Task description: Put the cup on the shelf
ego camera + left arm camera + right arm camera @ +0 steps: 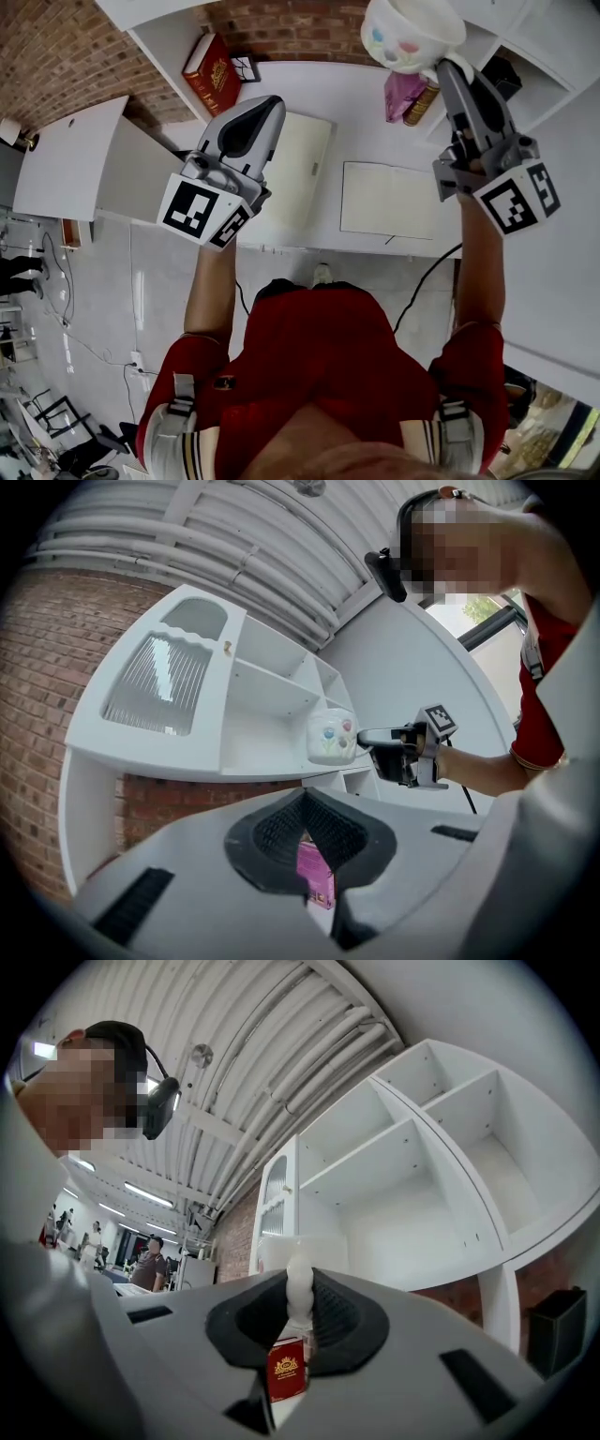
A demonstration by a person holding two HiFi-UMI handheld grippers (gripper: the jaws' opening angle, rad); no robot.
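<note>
A white cup [408, 33] with painted flowers is held up in the air, close to the white shelf unit [530, 42]. My right gripper [448, 67] is shut on its handle. In the right gripper view the white cup handle [299, 1288] stands pinched between the jaws, and the open shelf compartments [422, 1176] rise ahead. From the left gripper view the cup [330, 735] hangs just in front of the shelf [262, 705], held by the right gripper [373, 737]. My left gripper [270, 111] hovers over the desk, shut, with nothing in it.
On the white desk [356, 103] lie a red book [210, 70], a pink box [403, 94], a white notebook [389, 199] and a cream board [295, 173]. A dark object [506, 75] sits in a lower shelf compartment. People stand far off in the room behind.
</note>
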